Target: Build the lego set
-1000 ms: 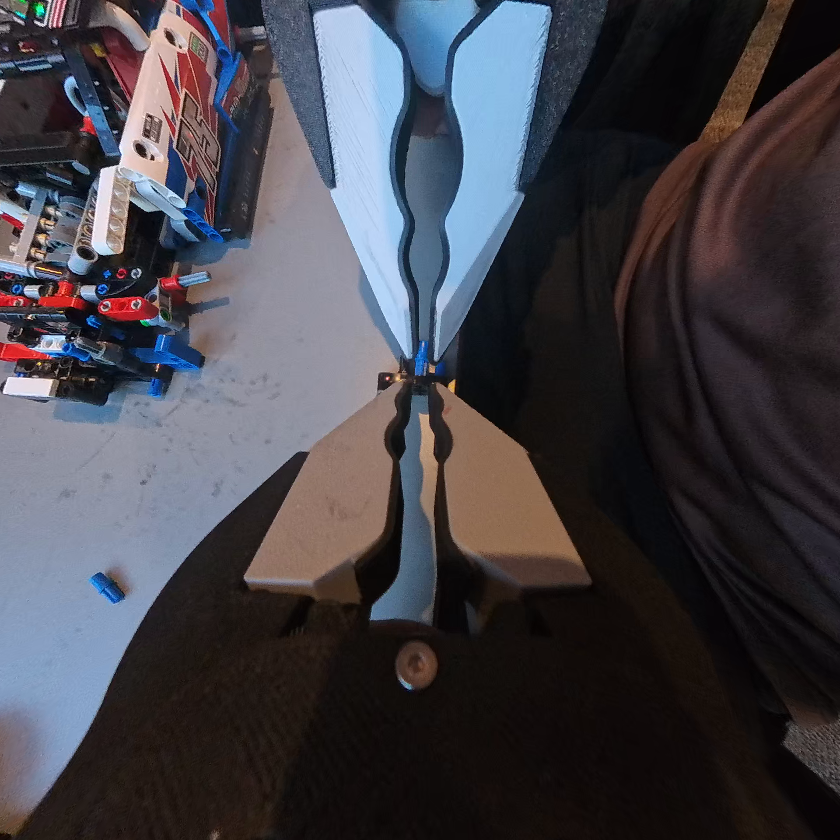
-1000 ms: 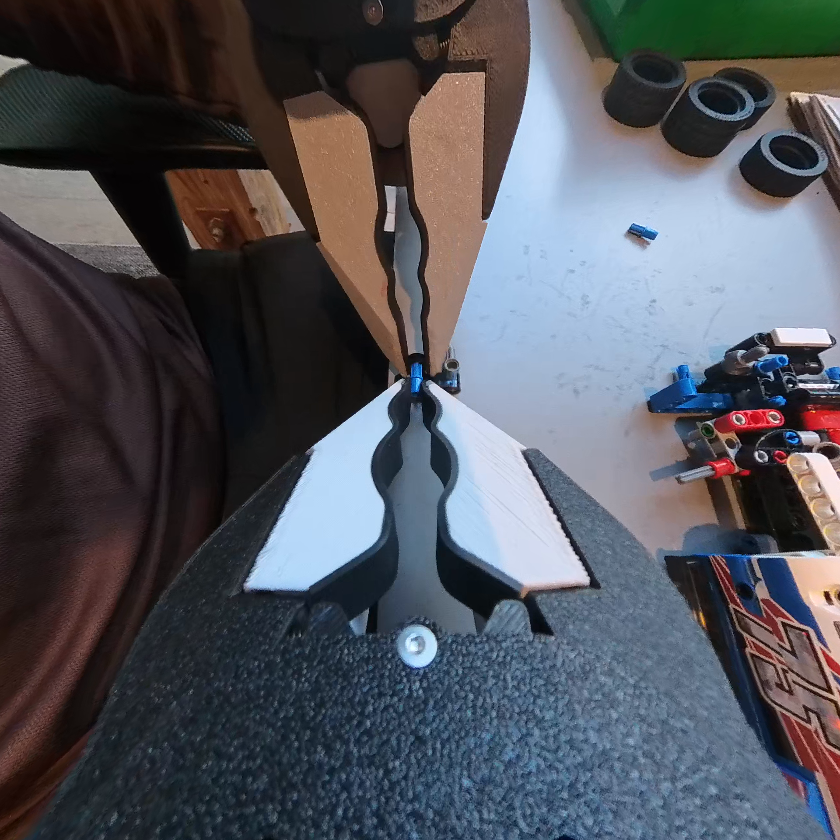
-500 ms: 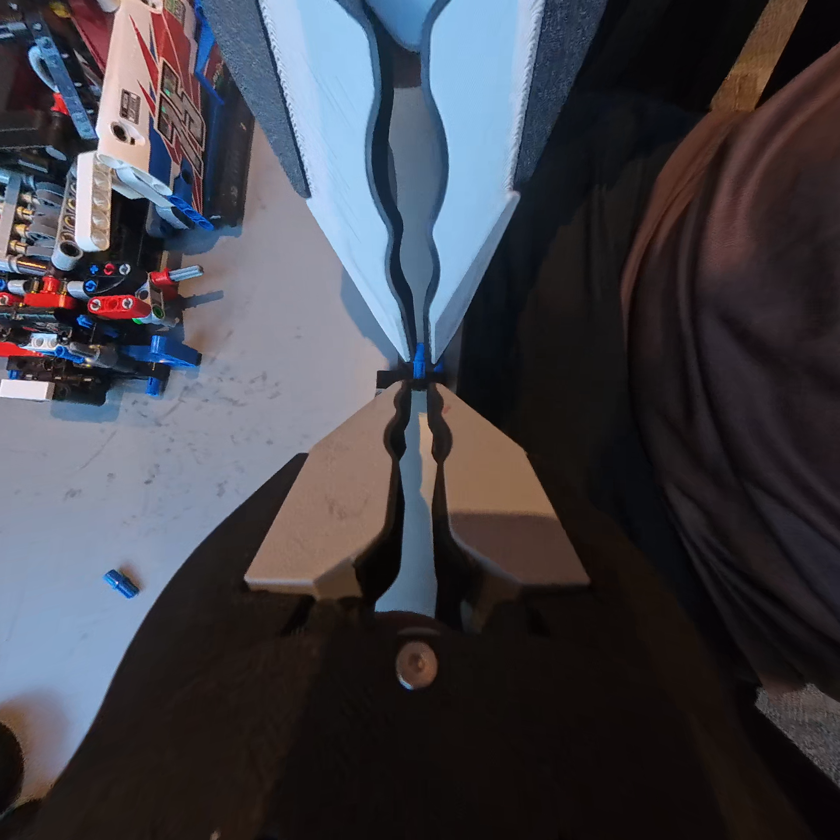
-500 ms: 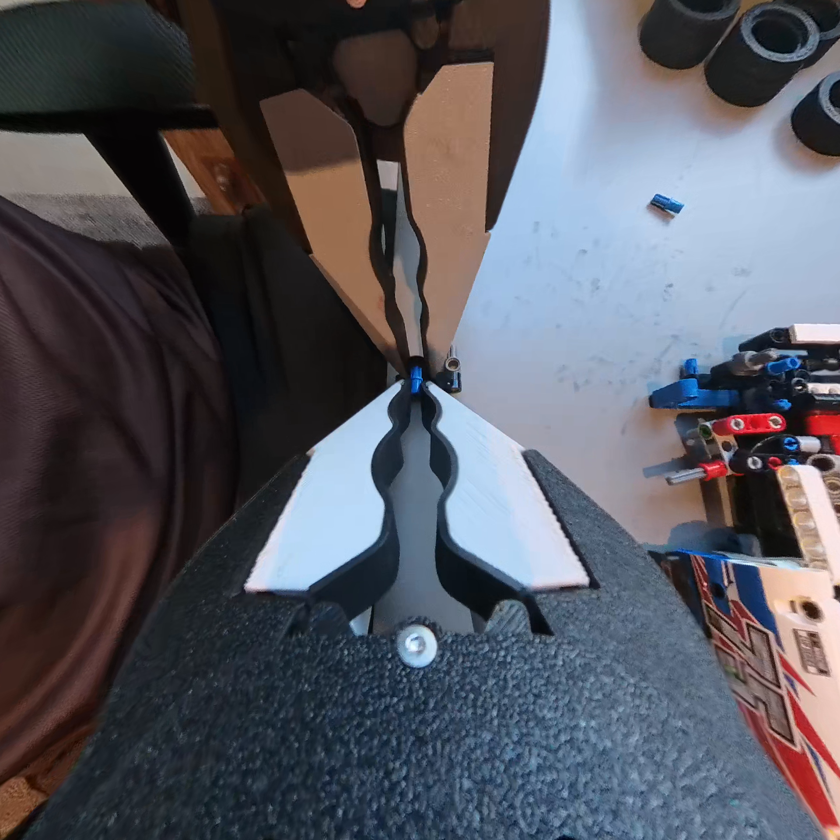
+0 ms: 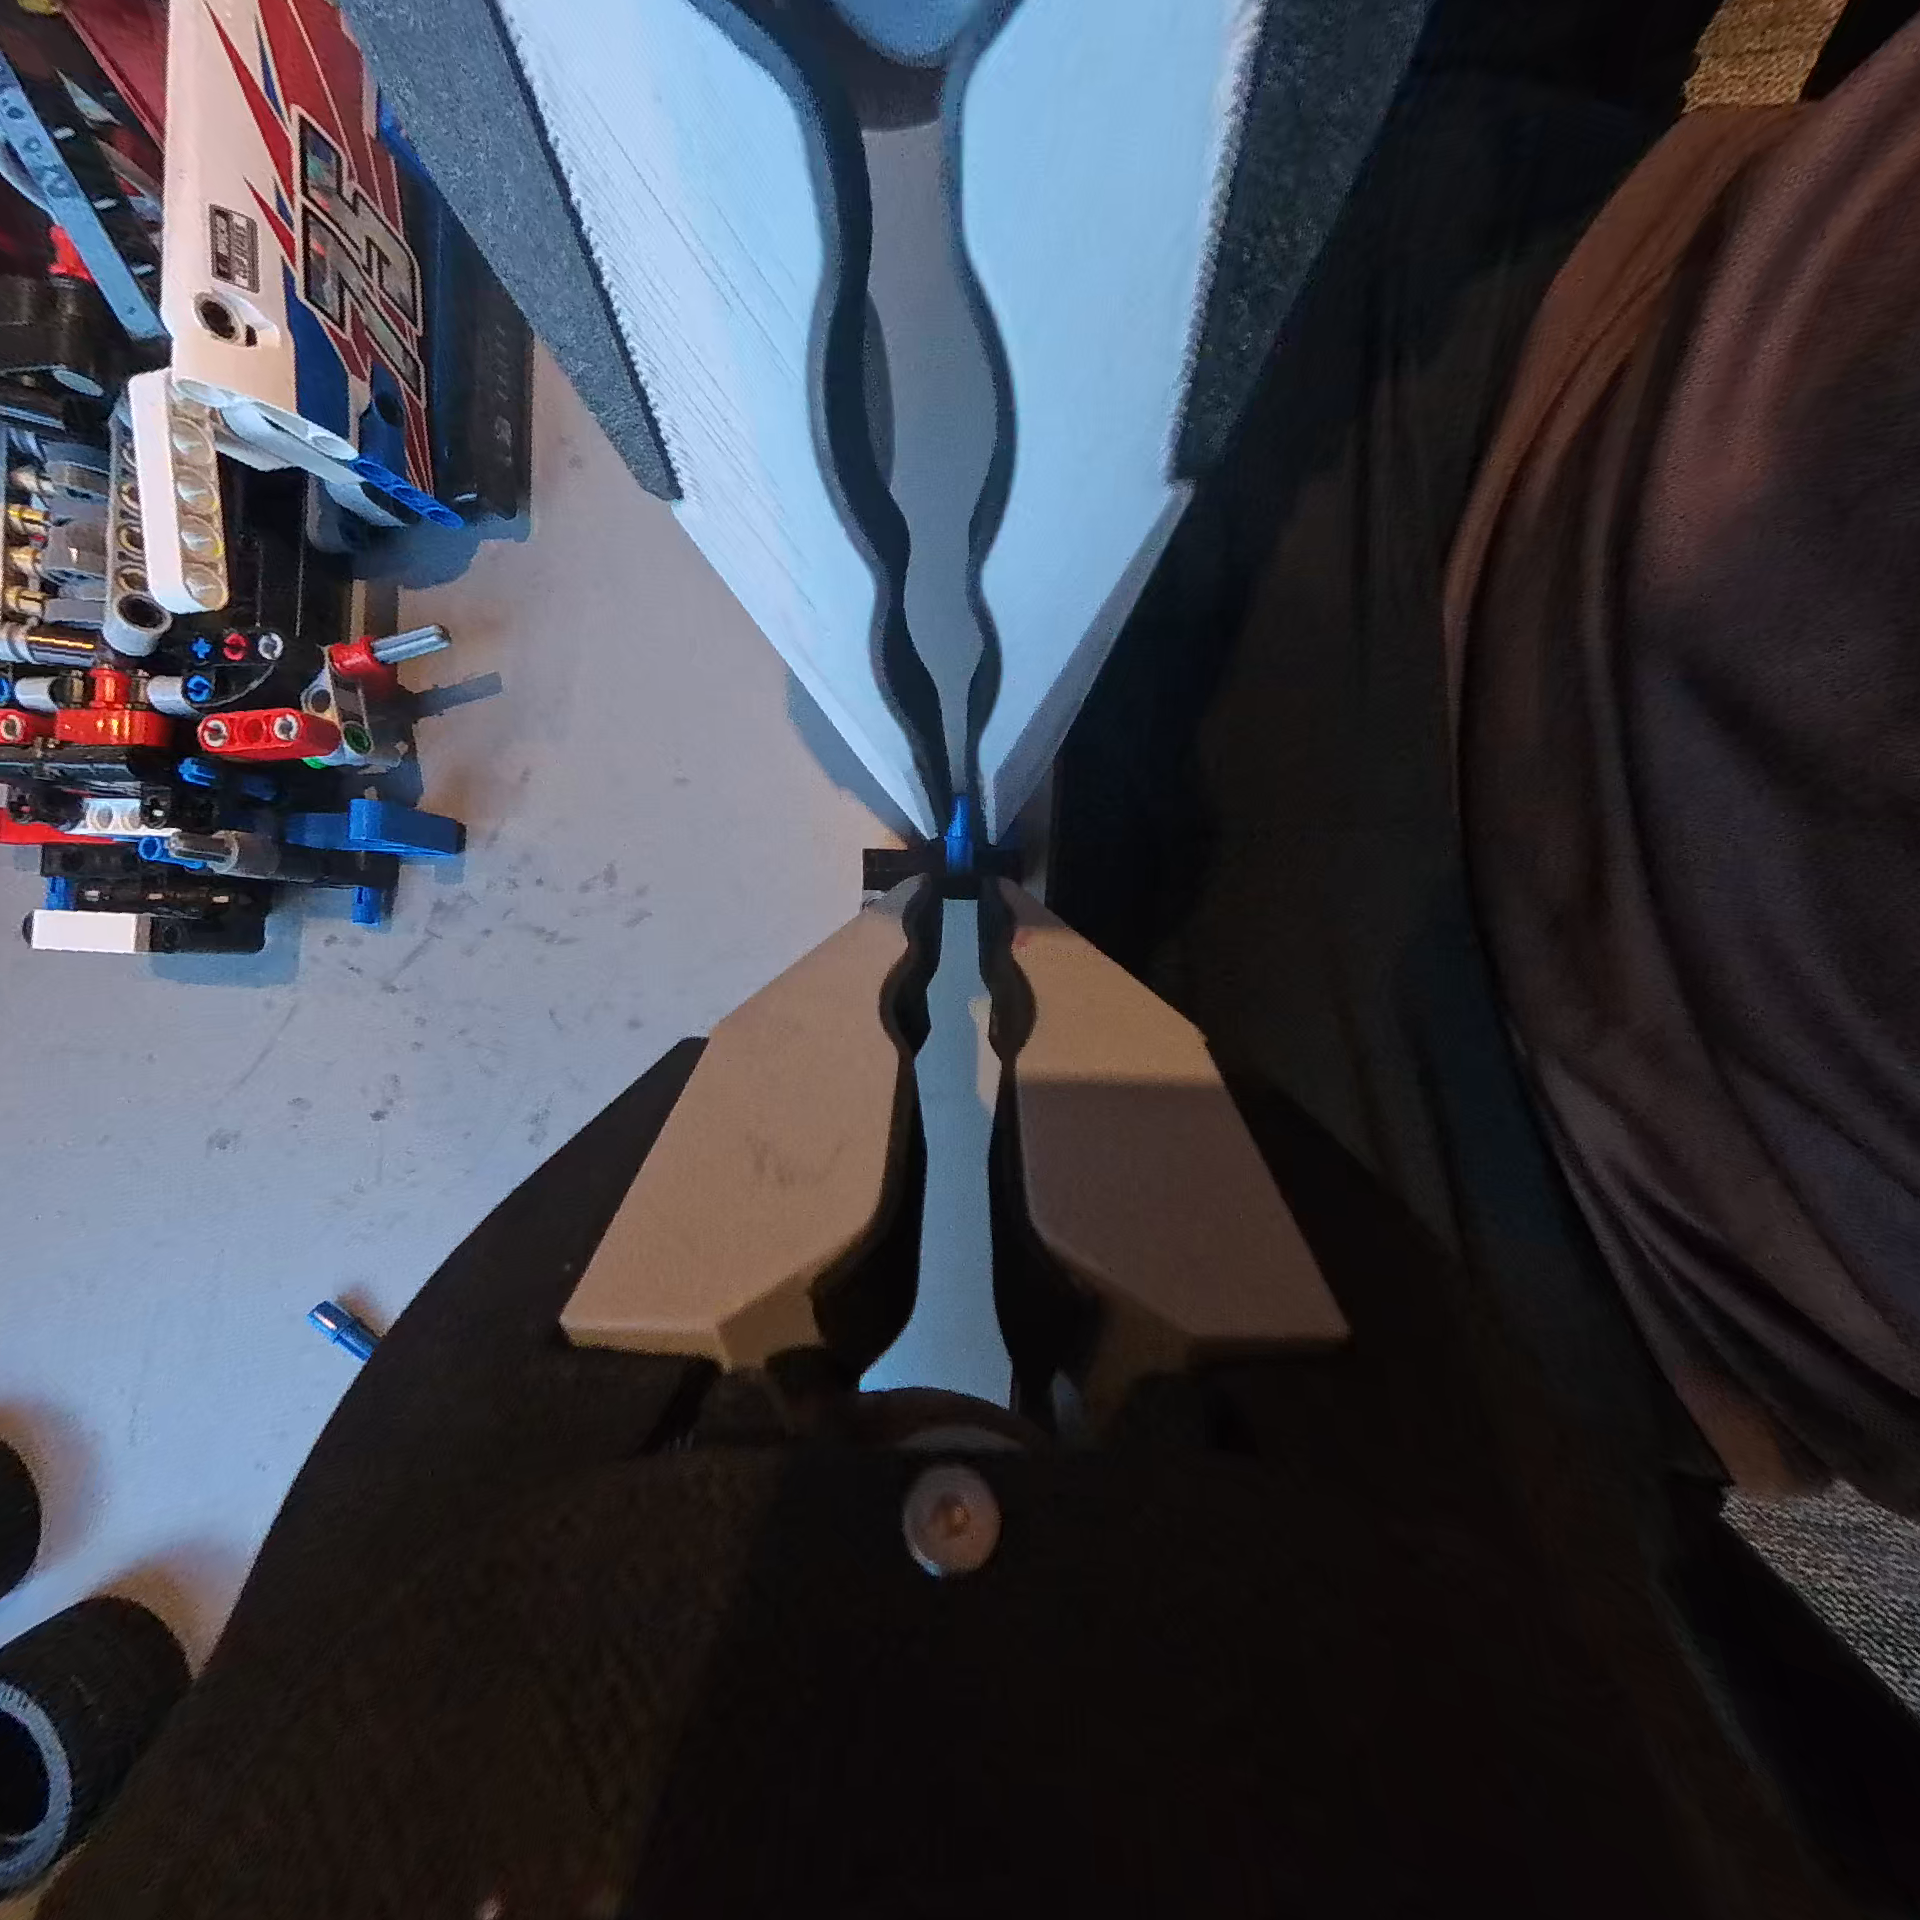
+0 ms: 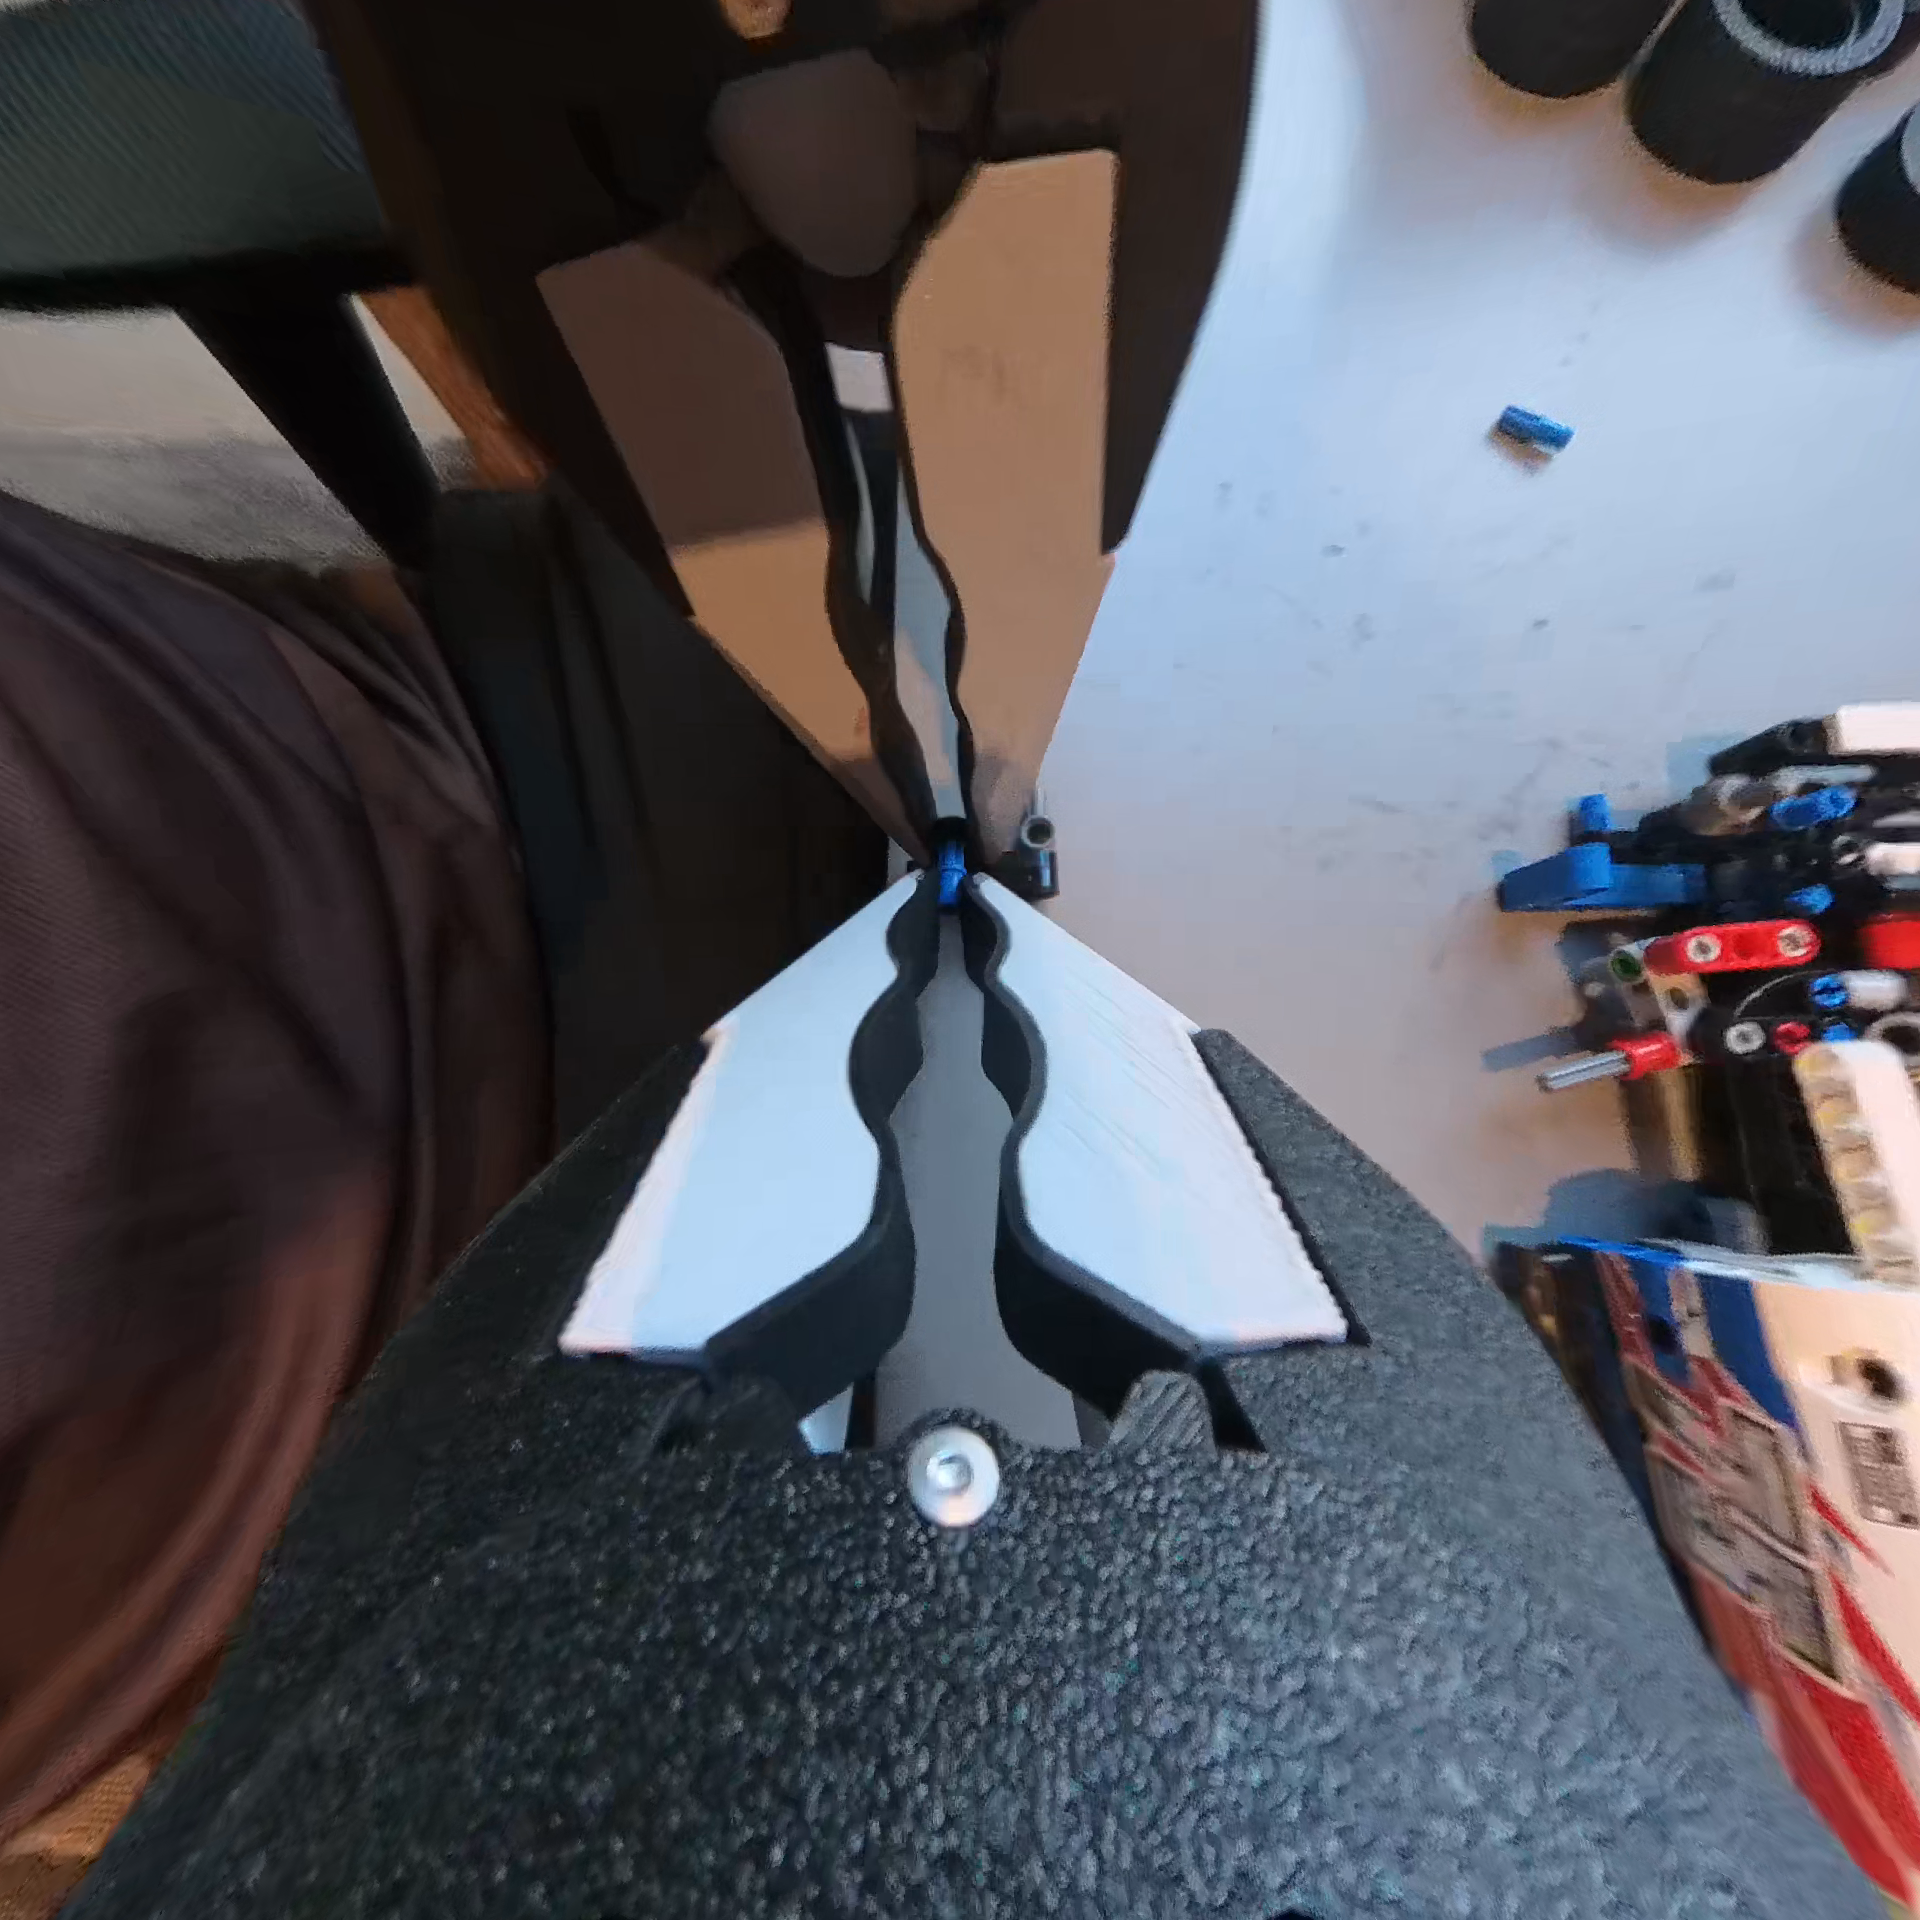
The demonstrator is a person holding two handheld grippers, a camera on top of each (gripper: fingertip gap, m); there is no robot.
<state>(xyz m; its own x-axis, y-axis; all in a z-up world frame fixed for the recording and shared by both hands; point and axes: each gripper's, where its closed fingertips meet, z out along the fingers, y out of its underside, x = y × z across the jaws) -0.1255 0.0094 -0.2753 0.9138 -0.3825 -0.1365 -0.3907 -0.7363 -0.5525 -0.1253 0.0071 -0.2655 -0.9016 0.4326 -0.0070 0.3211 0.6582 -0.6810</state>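
My left gripper [image 5: 951,896], with tan fingers, is shut on a small black connector piece [image 5: 883,864] that lies crosswise at its tips. My right gripper [image 6: 948,891], with white fingers, is shut on a short blue pin [image 6: 948,864]. The two grippers meet tip to tip over the table's edge, and the blue pin [image 5: 961,828] touches the middle of the black piece. In the right wrist view the black piece's grey-tipped end [image 6: 1039,844] sticks out beside the tan fingers. The part-built red, white and blue lego car [image 5: 208,675] stands on the table [image 5: 520,1039]; it also shows in the right wrist view [image 6: 1766,987].
A loose blue pin [image 5: 338,1328] lies on the table, also in the right wrist view [image 6: 1535,428]. Black tyres [image 6: 1745,94] stand at the table's far side and show in the left wrist view [image 5: 73,1704]. A person's dark-shirted torso [image 5: 1714,727] sits close beside the grippers.
The grippers stay tip to tip on the pin and black piece. The right gripper looms larger in the left view. The tyres have come into the left view.
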